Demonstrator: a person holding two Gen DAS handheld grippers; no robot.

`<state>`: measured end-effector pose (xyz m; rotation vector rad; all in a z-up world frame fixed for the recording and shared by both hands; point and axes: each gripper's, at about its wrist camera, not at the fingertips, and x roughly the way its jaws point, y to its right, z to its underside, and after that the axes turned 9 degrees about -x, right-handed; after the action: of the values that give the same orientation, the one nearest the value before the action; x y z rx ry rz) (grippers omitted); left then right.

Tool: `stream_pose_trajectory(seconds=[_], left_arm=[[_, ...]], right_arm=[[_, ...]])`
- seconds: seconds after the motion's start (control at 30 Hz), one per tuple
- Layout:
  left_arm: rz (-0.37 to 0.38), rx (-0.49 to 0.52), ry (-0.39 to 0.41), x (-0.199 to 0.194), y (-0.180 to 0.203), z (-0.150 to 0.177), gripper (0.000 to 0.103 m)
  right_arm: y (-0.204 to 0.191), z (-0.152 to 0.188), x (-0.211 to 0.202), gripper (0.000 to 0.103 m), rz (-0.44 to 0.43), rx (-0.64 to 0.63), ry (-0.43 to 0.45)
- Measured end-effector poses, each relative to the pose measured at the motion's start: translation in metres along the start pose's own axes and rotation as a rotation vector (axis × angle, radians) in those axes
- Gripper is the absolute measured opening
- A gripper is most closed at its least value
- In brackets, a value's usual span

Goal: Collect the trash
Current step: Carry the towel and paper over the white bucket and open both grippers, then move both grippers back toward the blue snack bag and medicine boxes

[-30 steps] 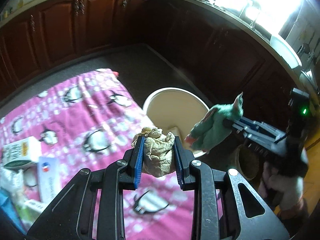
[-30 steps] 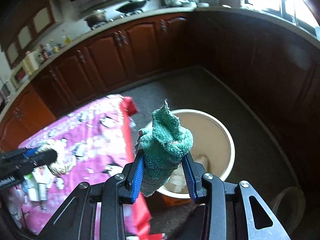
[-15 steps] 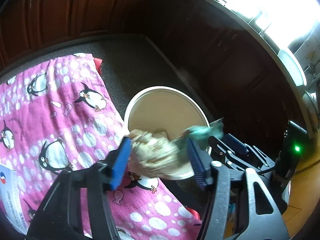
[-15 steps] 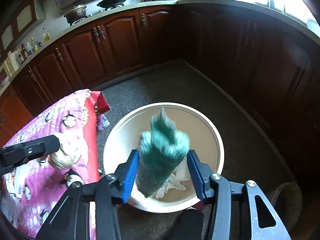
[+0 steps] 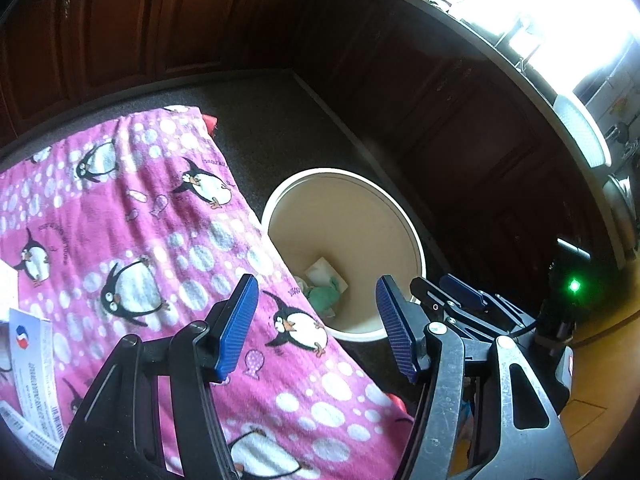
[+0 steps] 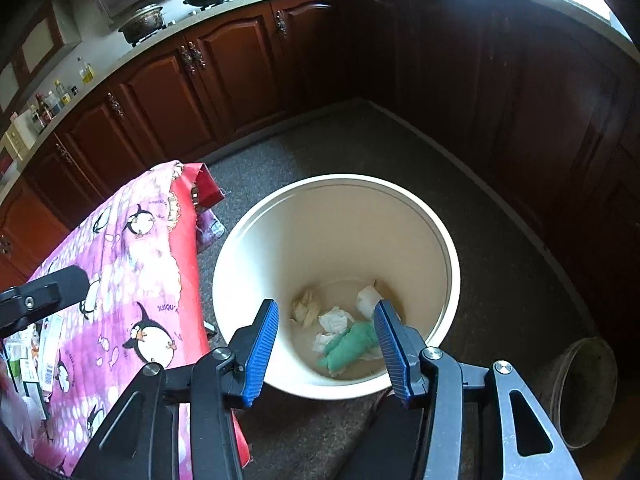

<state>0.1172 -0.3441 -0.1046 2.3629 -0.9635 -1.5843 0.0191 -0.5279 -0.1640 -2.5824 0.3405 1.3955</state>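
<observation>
Dropped from both now-wide hand-held grippers (image 6: 326, 346), crumpled green cloth (image 6: 349, 347) lies in cream bucket (image 6: 448, 248).

We hold both tongs tilted steeply downward, side by side. Our left tongs (image 5: 316, 322) stand with blue pads parted and nothing between them, the jaws having just been opening. Our right tongs (image 6: 326, 346) likewise gape empty, just opened; in the left view they sit immediately right.
</observation>
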Motion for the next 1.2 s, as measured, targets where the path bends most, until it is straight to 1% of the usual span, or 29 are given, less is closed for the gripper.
stream_pose_trajectory(seconds=[0.2, 0.3, 0.43, 0.63, 0.77, 0.9, 1.0, 1.13, 1.2], left_arm=[[-0.021, 0.017, 0.023, -0.021, -0.001, 0.012, 0.06], [-0.047, 0.019, 0.039, -0.033, -0.005, 0.018, 0.06], [-0.074, 0.022, 0.064, -0.051, -0.009, 0.026, 0.06], [-0.106, 0.021, 0.112, -0.084, -0.024, 0.04, 0.06], [-0.12, 0.001, 0.14, -0.109, -0.041, 0.051, 0.06], [-0.144, -0.01, 0.166, -0.136, -0.063, 0.065, 0.06], [-0.161, -0.039, 0.178, -0.157, -0.087, 0.074, 0.06], [-0.186, -0.106, 0.186, -0.185, -0.126, 0.087, 0.06], [-0.212, -0.139, 0.191, -0.2, -0.149, 0.094, 0.06]], right_arm=[[-0.011, -0.001, -0.013, 0.049, -0.01, -0.019, 0.016], [-0.02, -0.001, -0.022, 0.05, -0.025, -0.027, 0.025], [-0.037, -0.002, -0.035, 0.055, -0.052, -0.042, 0.042], [-0.069, -0.003, -0.054, 0.056, -0.104, -0.088, 0.064], [-0.098, -0.005, -0.067, 0.056, -0.144, -0.143, 0.081], [-0.129, -0.006, -0.078, 0.058, -0.222, -0.18, 0.09], [-0.159, -0.005, -0.083, 0.058, -0.293, -0.218, 0.081], [-0.201, -0.001, -0.085, 0.059, -0.372, -0.28, 0.059], [-0.219, 0.002, -0.085, 0.06, -0.399, -0.307, 0.05]])
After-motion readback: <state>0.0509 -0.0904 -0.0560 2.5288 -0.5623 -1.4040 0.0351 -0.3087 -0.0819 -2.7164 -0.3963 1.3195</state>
